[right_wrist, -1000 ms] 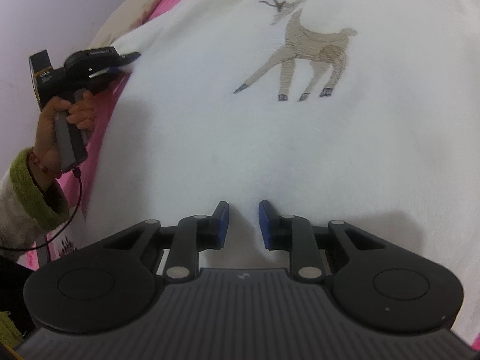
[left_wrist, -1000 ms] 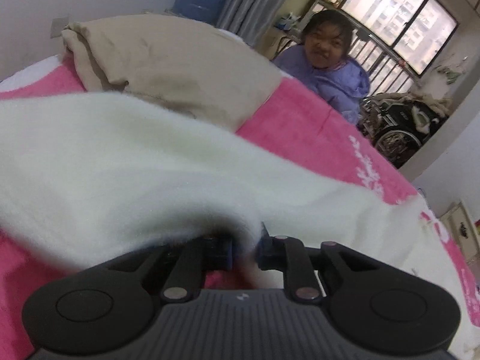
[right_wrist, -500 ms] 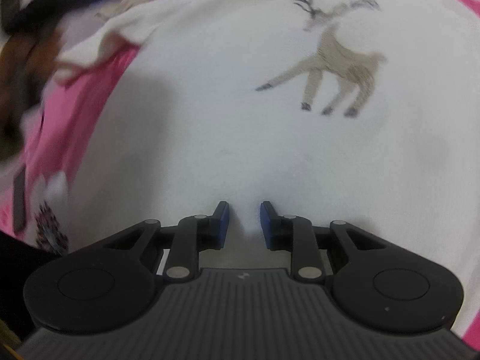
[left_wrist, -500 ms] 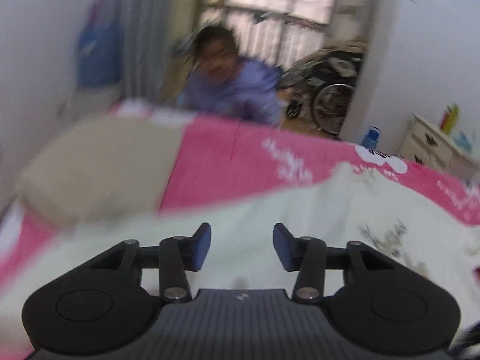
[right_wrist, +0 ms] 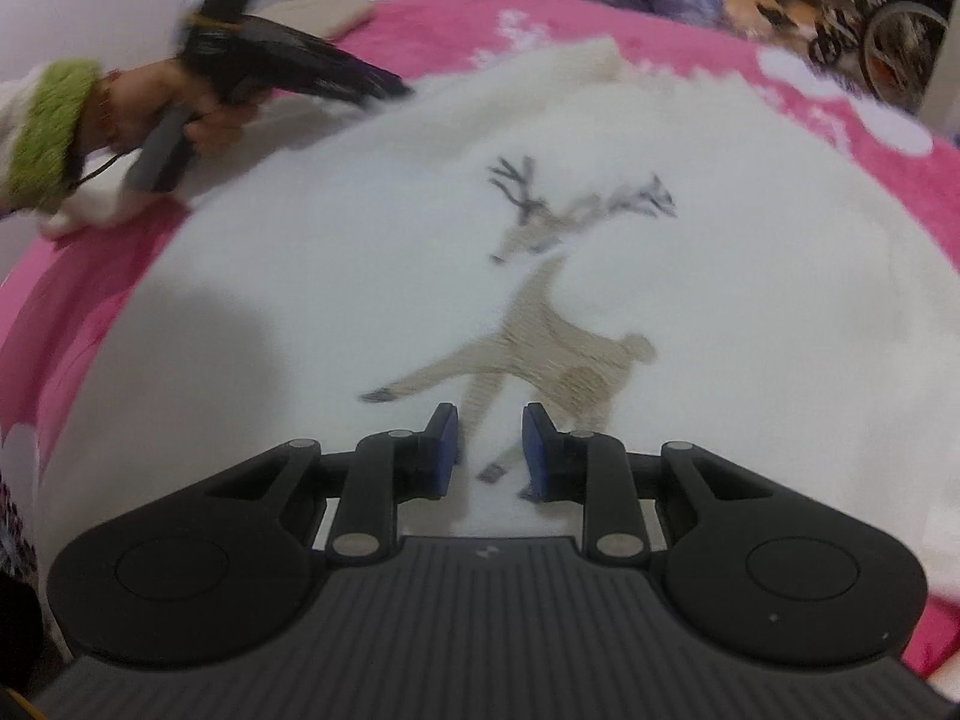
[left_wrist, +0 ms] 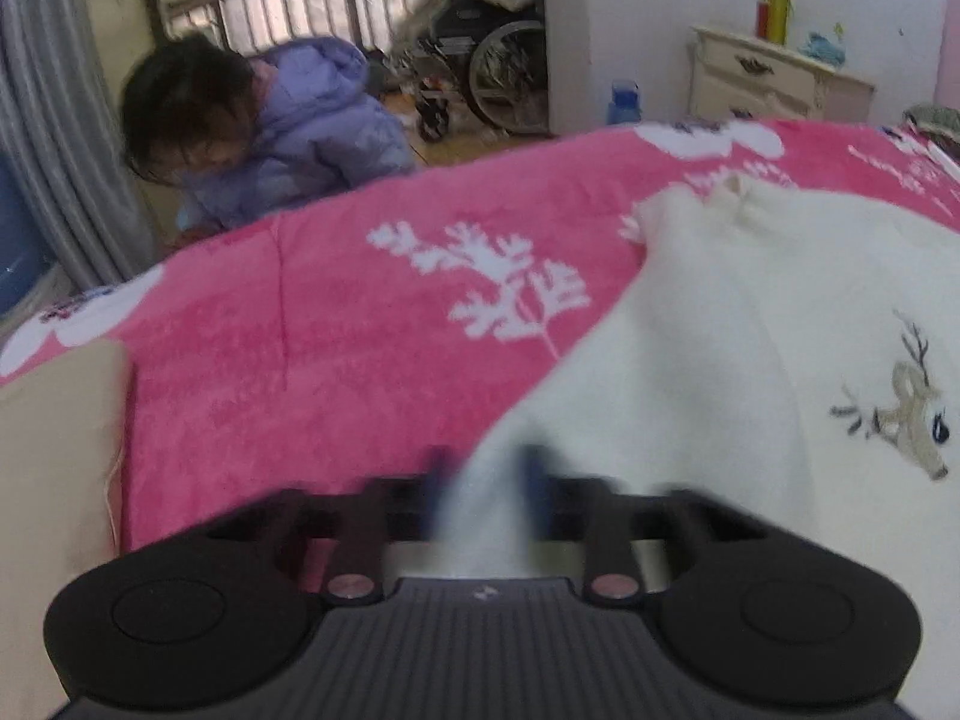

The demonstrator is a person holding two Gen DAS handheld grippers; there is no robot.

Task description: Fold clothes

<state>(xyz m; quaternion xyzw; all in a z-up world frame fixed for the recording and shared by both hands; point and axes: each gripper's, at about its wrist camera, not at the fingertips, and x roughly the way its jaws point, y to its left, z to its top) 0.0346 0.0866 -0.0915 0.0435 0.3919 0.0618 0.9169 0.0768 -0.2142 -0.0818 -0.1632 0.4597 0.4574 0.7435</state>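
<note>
A white fleecy sweater [left_wrist: 750, 360] with an embroidered deer [right_wrist: 540, 360] lies spread on a pink blanket [left_wrist: 360, 330]. In the left wrist view my left gripper [left_wrist: 486, 480] is motion-blurred, its fingers closed on a strip of the sweater's left edge. The right wrist view shows that same left gripper [right_wrist: 360, 90] held by a hand with a green cuff [right_wrist: 48, 138] at the sweater's far-left edge. My right gripper [right_wrist: 489, 444] sits low on the sweater [right_wrist: 300, 300] at the deer's feet, with a narrow gap filled by white fabric.
A beige pillow [left_wrist: 54, 450] lies at the blanket's left. A person in a purple jacket [left_wrist: 300, 120] bends down beyond the bed's far edge. A wheelchair [left_wrist: 498, 60] and a cream nightstand [left_wrist: 774, 78] stand against the far wall.
The left gripper let go of the sleeve, opened, swung right and has closed on the sweater's edge. The right gripper moved forward, so the deer is now at its fingertips.
</note>
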